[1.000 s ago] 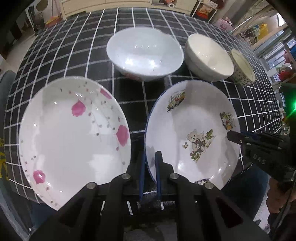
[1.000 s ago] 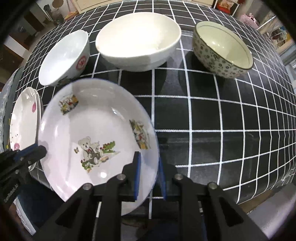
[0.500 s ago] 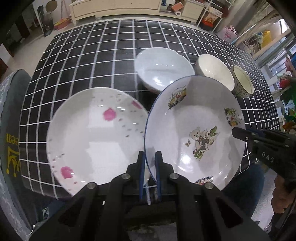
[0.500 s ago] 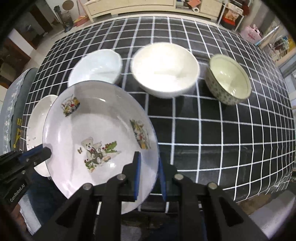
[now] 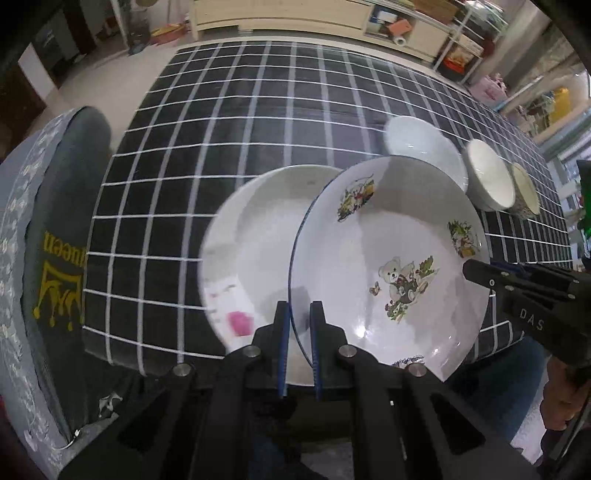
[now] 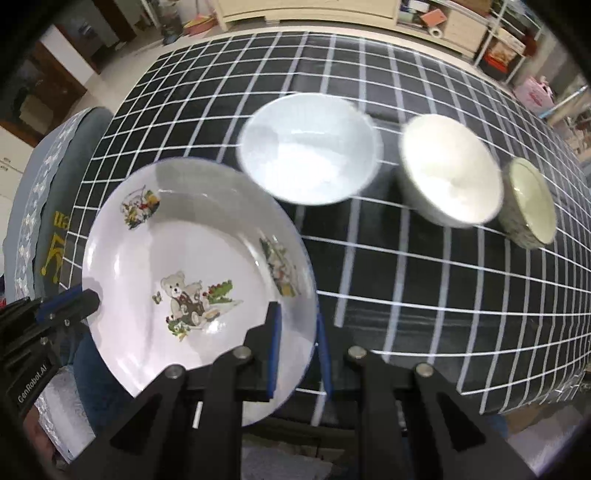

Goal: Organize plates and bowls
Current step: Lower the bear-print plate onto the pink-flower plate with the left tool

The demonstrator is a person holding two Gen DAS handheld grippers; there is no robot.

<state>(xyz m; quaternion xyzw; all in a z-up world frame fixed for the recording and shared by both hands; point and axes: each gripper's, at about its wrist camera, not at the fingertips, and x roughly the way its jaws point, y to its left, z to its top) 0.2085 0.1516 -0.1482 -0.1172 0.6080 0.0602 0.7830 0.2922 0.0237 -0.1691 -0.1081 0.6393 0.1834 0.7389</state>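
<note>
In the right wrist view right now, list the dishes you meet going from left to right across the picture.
Teddy-bear plate → white bowl → cream bowl → patterned bowl.

A lived-in home, most likely a dining or living room. A table (image 5: 258, 122) under a black cloth with a white grid carries everyday crockery: a teddy-bear plate (image 6: 192, 266), a plate with pink flowers (image 5: 251, 258) and three bowls in a row (image 6: 310, 147). Past the table's far edge a long, low cream cabinet (image 5: 288, 16) stands on a pale floor, with open white shelving (image 6: 495, 40) crammed with boxes and colourful packages. A padded chair back in grey fabric with a yellow crown print (image 5: 55, 266) stands at the table's left side
</note>
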